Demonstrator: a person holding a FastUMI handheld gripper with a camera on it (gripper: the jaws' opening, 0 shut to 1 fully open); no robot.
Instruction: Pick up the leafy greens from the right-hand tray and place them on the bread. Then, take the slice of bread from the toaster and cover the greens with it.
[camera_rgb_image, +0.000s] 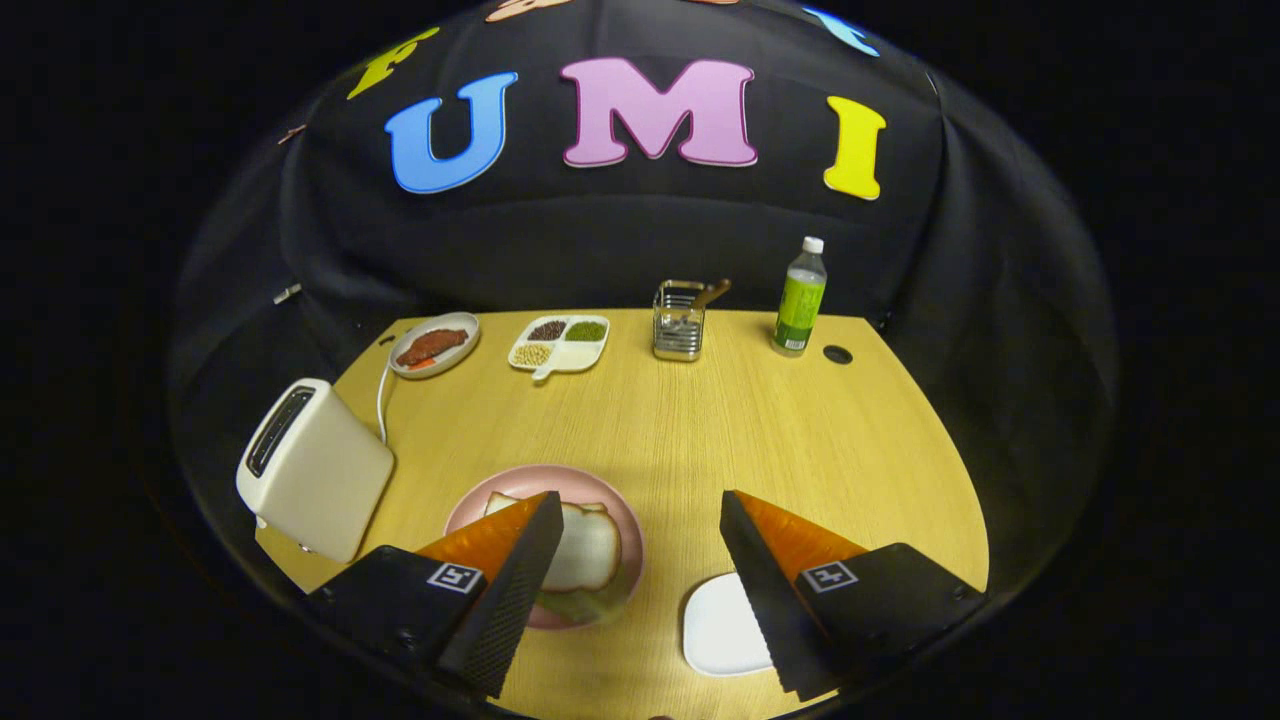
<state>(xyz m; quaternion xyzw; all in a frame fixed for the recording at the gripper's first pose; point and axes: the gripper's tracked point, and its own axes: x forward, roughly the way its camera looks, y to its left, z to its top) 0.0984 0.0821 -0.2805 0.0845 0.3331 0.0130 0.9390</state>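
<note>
The gripper (635, 560) is hovering wide open and empty above the pink plate (560, 478), where a bread slice (588, 545) is covering the greens (575, 603), suggesting both steps are finishing beside the toaster (315, 465).

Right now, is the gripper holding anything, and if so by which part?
Nothing is held. The gripper is open above the table, with the pink plate and its bread below.

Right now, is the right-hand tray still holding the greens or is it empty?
Empty: the white tray shows bare. Greens lie on the pink plate under bread. Gripper open.
</note>
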